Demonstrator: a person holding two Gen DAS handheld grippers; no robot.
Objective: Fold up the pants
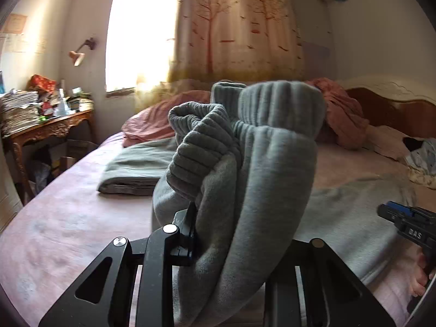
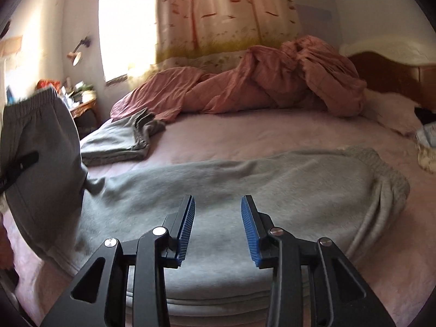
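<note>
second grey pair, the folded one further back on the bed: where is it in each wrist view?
Left wrist: folded grey pants lie left of centre, partly hidden behind the lifted pants held in the left tool.
Right wrist: folded grey pants lie left of centre, beyond the spread pants.
Shared landmark: the crumpled pink duvet just behind them.
</note>
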